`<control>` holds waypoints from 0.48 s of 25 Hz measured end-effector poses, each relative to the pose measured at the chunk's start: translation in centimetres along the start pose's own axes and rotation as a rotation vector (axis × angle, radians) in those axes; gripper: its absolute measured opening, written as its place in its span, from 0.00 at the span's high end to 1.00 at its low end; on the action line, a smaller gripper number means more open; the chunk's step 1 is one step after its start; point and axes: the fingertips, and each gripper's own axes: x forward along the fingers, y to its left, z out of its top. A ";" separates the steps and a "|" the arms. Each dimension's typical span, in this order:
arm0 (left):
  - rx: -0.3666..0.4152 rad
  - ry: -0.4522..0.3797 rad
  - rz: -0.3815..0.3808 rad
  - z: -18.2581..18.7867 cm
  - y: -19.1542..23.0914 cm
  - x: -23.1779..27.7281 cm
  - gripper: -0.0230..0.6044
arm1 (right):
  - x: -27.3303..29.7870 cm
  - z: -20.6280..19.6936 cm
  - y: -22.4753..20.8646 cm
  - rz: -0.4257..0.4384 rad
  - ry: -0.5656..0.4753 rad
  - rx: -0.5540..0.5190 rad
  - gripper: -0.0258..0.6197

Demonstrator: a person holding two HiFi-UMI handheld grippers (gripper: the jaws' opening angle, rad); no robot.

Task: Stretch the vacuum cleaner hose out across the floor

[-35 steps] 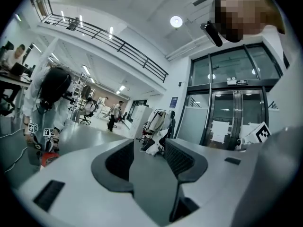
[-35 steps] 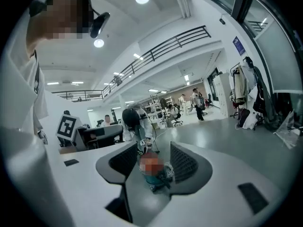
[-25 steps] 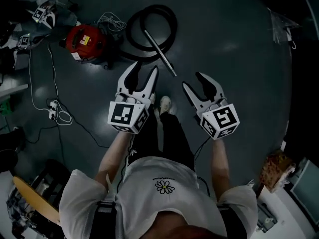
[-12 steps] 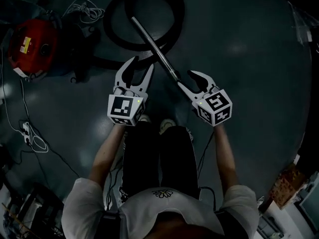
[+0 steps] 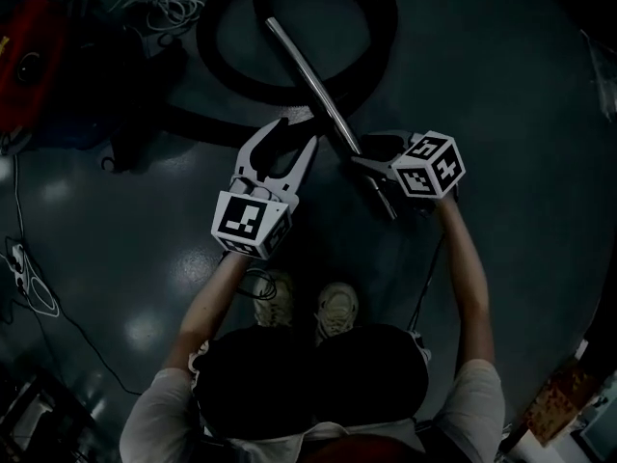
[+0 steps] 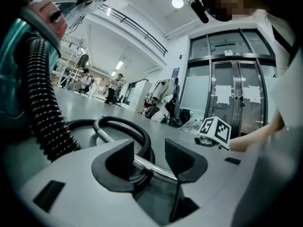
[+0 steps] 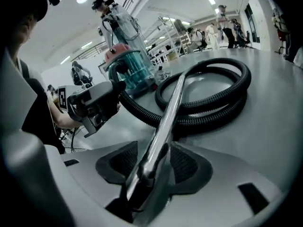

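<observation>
Since half a second ago you have stepped in and crouched: the coil fills more of the head view, and the right claw [image 5: 371, 154] has come down over the near end of the metal tube [image 5: 313, 75].

Layout, largest first:
- The floor [image 5: 540, 114] is dark and glossy, and everything lies directly on it.
- The red vacuum cleaner [image 5: 24, 61] stands at the far left, cut off by the frame edge.
- The hose [image 5: 381, 32] is still wound in a closed loop ahead of you, not yet stretched.
- The tube lies diagonally across the loop, its near end pointing at you, so it is the natural handle for drawing the hose out.

Claw state:
- Your right claw straddles the tube. Its jaws stand close on either side, but no firm clamping shows.
- Your left claw [image 5: 294, 135] hovers with jaws apart and empty, near where the tube crosses the hose, probably to steady or lift the coil.

Limits of view: the tube's near tip is hidden under the right claw, and the hose-to-tube joint cannot be made out in the dim light.
</observation>
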 end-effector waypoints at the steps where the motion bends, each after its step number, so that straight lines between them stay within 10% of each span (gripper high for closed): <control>1: 0.001 0.006 0.013 -0.8 0.3 0.0 0.67 | 0.7 -0.3 -0.2 0.015 0.019 0.008 0.61; 12: 0.071 -0.052 0.025 -1.1 0.3 0.7 0.67 | 4.2 -0.3 1.0 0.192 0.055 0.148 0.61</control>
